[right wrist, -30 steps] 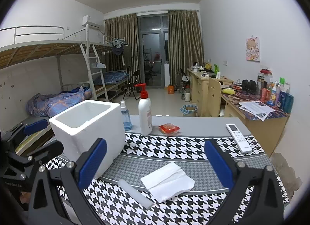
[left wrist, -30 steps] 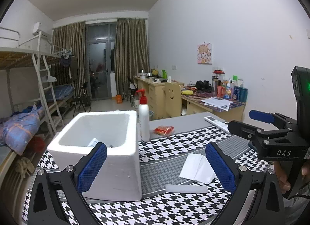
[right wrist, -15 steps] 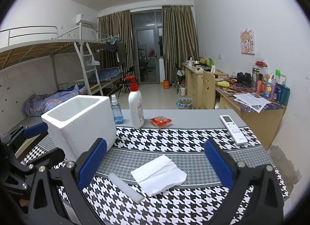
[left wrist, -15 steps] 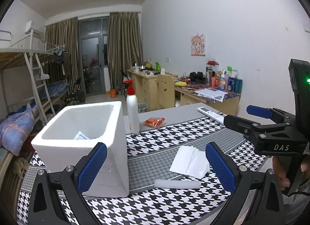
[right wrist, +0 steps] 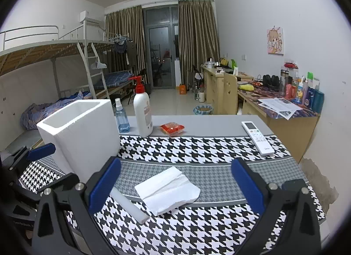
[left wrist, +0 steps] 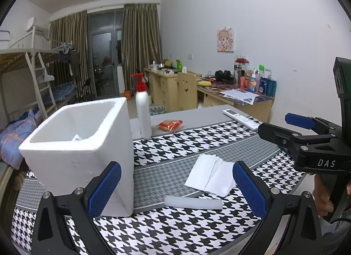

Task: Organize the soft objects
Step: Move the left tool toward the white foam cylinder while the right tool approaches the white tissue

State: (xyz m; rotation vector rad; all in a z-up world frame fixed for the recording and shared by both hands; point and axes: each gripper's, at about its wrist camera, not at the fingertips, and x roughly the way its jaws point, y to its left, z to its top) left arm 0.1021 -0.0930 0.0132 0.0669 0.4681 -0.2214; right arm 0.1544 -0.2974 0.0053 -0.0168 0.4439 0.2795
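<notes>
Having swung closer to the box, both grippers, left and right, hover released above the tissue beside it, nothing grasped yet.

Foam box hides most of a pale item inside; foam stick partly hidden behind right claw.

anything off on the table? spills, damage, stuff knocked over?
Nothing spilled or knocked over. The foam box, pump bottle and spray bottle stand upright. The tissue is slightly rumpled, lying flat, and the white foam stick lies askew beside it. Both grippers are open, holding nothing.
</notes>
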